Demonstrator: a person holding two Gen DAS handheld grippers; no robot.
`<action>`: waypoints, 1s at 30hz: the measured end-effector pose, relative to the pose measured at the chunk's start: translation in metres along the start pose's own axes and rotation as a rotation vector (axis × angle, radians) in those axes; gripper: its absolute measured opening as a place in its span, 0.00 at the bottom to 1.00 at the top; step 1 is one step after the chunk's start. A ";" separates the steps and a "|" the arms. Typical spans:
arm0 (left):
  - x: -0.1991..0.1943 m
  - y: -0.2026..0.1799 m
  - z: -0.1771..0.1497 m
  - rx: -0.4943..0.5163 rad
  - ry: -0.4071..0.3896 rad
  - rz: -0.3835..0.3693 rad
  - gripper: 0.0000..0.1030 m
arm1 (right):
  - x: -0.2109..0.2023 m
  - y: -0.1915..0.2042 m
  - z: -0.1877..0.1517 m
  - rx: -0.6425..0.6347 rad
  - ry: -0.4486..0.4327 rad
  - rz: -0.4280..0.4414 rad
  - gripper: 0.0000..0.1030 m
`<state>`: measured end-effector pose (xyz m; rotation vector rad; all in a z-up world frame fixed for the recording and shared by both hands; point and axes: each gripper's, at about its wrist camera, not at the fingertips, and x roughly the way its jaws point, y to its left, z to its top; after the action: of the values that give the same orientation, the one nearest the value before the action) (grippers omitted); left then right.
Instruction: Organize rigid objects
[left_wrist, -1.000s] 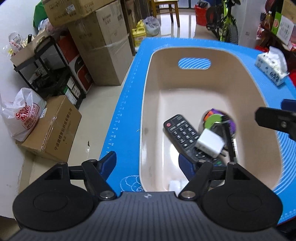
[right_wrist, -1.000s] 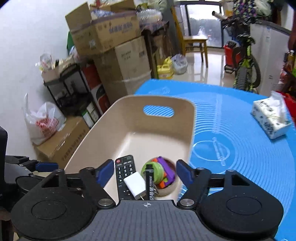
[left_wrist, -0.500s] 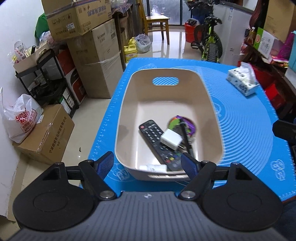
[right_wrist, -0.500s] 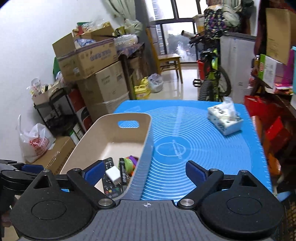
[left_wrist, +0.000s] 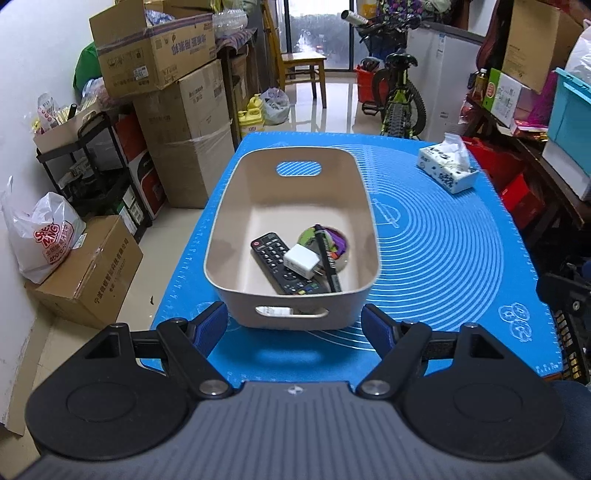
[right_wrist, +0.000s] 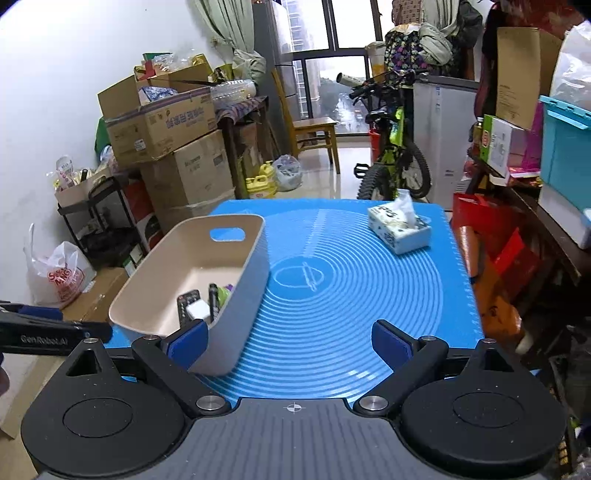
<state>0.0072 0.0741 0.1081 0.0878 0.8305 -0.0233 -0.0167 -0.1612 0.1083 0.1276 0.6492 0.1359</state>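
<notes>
A beige plastic bin (left_wrist: 236, 206) (right_wrist: 243, 273) stands on the left half of the blue mat (left_wrist: 443, 243) (right_wrist: 351, 295). Inside it lie a black remote (left_wrist: 275, 262), a white charger plug (left_wrist: 302, 261), a black marker (left_wrist: 327, 258) and a small dish of coloured pieces (left_wrist: 338, 240). My left gripper (left_wrist: 295, 326) hangs open in front of the bin's near wall, holding nothing. My right gripper (right_wrist: 290, 341) is open and empty over the mat's near edge, right of the bin. The left gripper's finger (right_wrist: 55, 332) shows at the right wrist view's left edge.
A tissue pack (left_wrist: 447, 168) (right_wrist: 400, 227) sits at the mat's far right. Cardboard boxes (left_wrist: 177, 122), a black rack (left_wrist: 92, 162) and a plastic bag (left_wrist: 40, 232) crowd the floor on the left. A bicycle (right_wrist: 395, 155) and a chair (right_wrist: 314, 133) stand beyond the table; shelves line the right.
Both grippers have drawn back and up from the bin, so the whole bin and mat now show. The right gripper's jaws stand wider than a second ago.
</notes>
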 end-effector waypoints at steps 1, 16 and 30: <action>-0.003 -0.003 -0.003 0.003 -0.004 -0.003 0.77 | -0.003 -0.003 -0.003 0.004 0.000 -0.002 0.92; -0.040 -0.020 -0.029 0.005 -0.051 -0.009 0.77 | -0.052 -0.027 -0.034 0.052 0.000 -0.016 0.92; -0.053 -0.025 -0.043 0.023 -0.063 0.012 0.77 | -0.075 -0.028 -0.047 0.017 -0.010 -0.016 0.93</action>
<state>-0.0617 0.0527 0.1166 0.1133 0.7670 -0.0243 -0.1018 -0.1974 0.1113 0.1397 0.6410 0.1144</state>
